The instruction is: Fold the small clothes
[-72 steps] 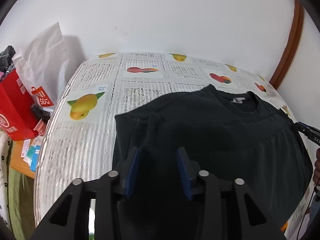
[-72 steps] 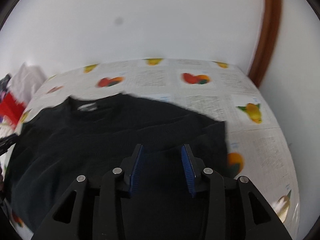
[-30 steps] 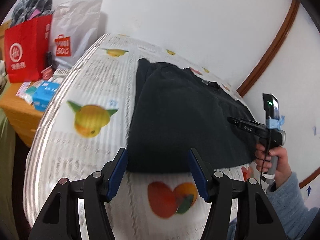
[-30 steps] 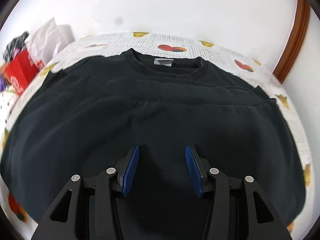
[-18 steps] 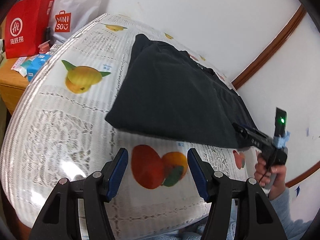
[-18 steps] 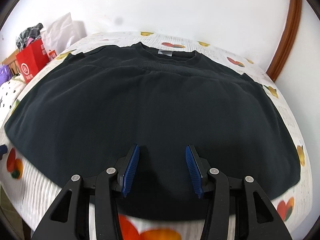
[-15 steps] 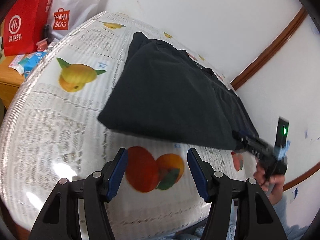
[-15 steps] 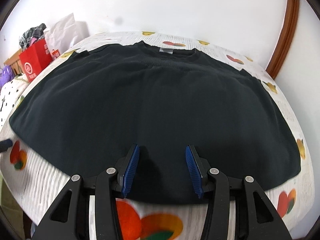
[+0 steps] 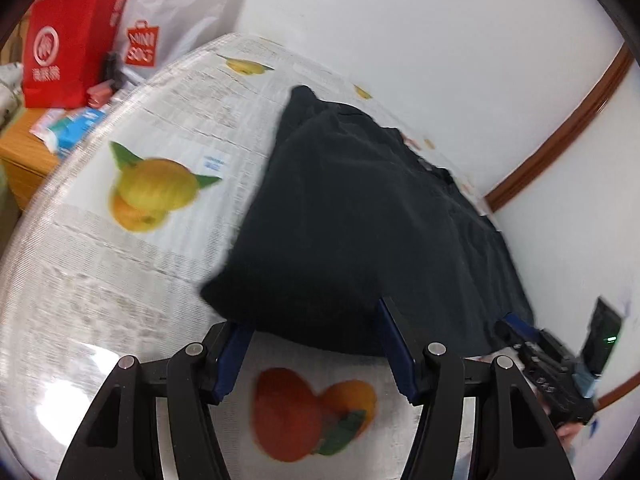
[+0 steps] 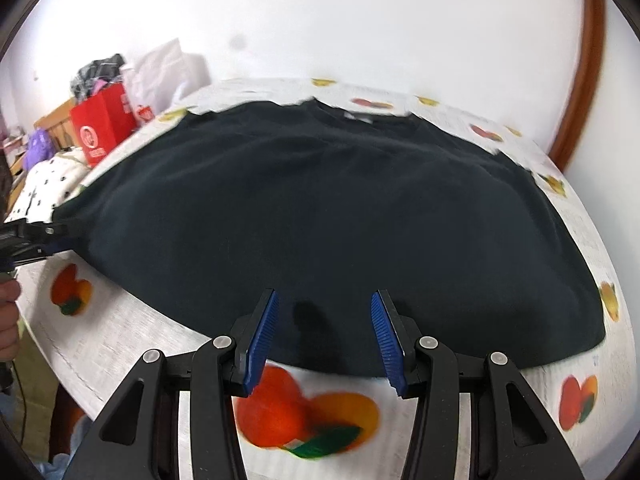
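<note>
both tools empty, left gripper (image 9: 314,344) and right gripper (image 10: 324,330) jaws apart at the near hem of the black sweatshirt (image 10: 320,208), sleeves look folded in, lying flat on fruit-print tablecloth (image 10: 120,332), bottom-to-collar fold left.

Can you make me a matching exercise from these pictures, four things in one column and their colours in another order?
Things:
1. shirt
2. large paper bag
3. wall trim
4. pads of the right tool

Colours:
A. brown
B. blue
C. black
D. red

Pairs: 1-C, 2-D, 3-A, 4-B
</note>
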Motion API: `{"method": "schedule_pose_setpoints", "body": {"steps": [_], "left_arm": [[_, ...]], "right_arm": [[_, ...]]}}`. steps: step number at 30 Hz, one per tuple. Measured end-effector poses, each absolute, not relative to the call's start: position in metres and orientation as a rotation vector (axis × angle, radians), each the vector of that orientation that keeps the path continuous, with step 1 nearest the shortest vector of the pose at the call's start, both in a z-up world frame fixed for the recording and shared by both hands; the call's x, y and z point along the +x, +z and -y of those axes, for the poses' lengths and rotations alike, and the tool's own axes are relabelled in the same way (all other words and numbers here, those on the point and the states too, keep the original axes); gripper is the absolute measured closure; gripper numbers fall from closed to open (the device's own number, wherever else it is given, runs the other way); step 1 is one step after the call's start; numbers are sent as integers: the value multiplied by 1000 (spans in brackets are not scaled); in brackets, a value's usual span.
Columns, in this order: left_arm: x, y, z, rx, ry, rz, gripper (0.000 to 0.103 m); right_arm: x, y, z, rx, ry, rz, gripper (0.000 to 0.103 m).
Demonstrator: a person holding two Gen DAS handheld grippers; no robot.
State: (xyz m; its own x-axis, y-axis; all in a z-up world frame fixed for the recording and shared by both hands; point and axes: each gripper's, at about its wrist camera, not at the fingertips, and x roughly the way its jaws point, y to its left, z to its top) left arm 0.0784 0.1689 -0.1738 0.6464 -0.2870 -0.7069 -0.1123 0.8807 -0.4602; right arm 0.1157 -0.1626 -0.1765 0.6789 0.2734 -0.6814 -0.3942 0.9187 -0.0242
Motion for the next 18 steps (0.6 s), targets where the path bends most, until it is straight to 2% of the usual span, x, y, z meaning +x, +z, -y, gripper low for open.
{"method": "schedule_pose_setpoints", "body": {"steps": [6,9,18], "left_arm": [[55,-160,-203,-426,5,-853,44],[51,-155,-223,-383,67,-849,44],[44,-150,-271,-444,54,-807,43]], "right_arm": [[104,-168,82,-273,528,-711,55],[94,-167,39,-316,623,-693,51],[67,-182,-81,-512,746,-657,45]]}}
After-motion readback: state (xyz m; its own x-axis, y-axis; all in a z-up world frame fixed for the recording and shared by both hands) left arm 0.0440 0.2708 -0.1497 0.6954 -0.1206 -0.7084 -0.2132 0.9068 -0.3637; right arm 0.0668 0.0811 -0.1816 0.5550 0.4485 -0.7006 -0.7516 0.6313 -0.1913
